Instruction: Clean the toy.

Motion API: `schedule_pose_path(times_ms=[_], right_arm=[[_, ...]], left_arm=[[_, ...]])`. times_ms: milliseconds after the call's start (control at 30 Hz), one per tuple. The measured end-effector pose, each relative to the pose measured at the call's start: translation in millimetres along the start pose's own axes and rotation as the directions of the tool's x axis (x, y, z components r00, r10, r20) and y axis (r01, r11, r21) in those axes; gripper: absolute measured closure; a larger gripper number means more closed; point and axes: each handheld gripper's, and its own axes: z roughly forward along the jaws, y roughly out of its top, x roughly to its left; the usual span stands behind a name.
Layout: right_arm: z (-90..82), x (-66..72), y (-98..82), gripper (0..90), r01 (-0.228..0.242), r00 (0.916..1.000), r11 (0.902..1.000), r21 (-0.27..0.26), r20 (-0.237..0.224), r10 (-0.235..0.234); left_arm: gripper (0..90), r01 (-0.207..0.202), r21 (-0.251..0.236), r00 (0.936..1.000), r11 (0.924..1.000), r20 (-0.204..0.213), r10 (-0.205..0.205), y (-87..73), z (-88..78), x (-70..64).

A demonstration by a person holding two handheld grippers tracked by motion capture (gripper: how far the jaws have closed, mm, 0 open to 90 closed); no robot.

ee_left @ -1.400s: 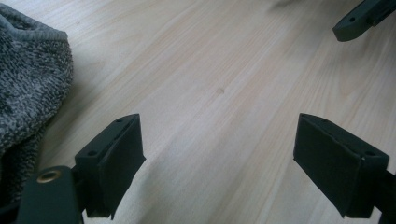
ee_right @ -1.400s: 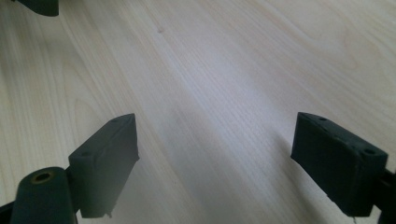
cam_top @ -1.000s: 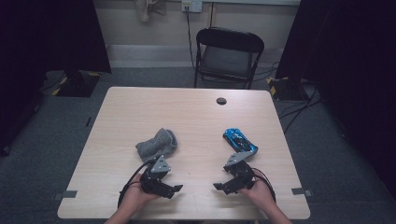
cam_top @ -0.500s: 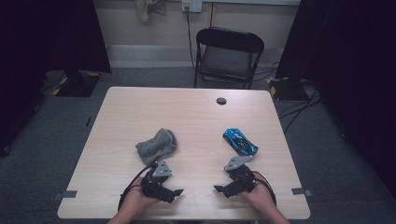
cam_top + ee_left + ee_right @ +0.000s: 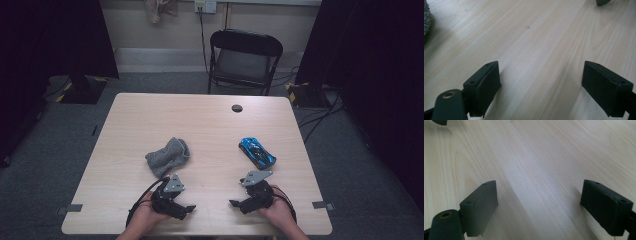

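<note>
Resting near the front edge of the table (image 5: 125, 125), both grippers lie idle, jaws pointed toward each other. The left gripper (image 5: 186, 209) has its jaws wide with bare wood between them; so does the right gripper (image 5: 234, 203). This placement keeps each tool just short of its nearest item: the cloth (image 5: 168, 156) just beyond the left gripper, the car (image 5: 257, 152) beyond the right, toward the right edge. No container stands on the table.

Dim room is swallowing the edges in black; overhead light is brightening the bench (image 5: 210, 130), close-ups glowing softly, slightly blurred.
</note>
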Motion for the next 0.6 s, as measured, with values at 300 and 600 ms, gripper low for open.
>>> schedule_pose_path(times_ms=[300, 600], right_arm=[[-0.3, 0.1, -5.8, 13.3, -0.001, 1.0, 0.999, -0.045, 0.001, 0.001], [-0.3, 0.2, -5.9, 13.2, -0.001, 1.0, 0.999, -0.045, 0.001, 0.001]], left_arm=[[9.2, -0.056, -0.015, 0.9984, 0.9983, -0.001, 0.056, -3.9, 2.8, -2.6], [3.8, -0.053, -0.019, 0.9986, 0.9984, -0.005, 0.053, -4.9, 4.9, -2.5]])
